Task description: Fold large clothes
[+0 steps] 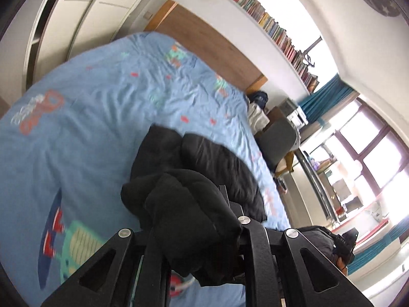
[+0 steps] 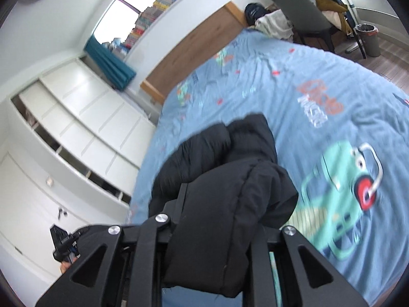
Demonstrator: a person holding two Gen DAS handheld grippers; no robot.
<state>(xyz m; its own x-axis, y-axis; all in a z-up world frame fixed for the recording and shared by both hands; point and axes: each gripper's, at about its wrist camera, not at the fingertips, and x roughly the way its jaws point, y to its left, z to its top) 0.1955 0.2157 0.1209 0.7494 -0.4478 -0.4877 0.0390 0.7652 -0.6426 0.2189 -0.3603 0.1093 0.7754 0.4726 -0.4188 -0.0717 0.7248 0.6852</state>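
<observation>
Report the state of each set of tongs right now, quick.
Left tongs: shut on the black jacket, a bunched fold clamped between them.
Right tongs: shut on the black jacket too, gripping another padded fold.

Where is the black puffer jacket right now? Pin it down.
The black puffer jacket is bunched over the blue printed bedspread, gripped by both the left hand-held gripper and the right hand-held gripper, low-centre in each wrist view.
</observation>
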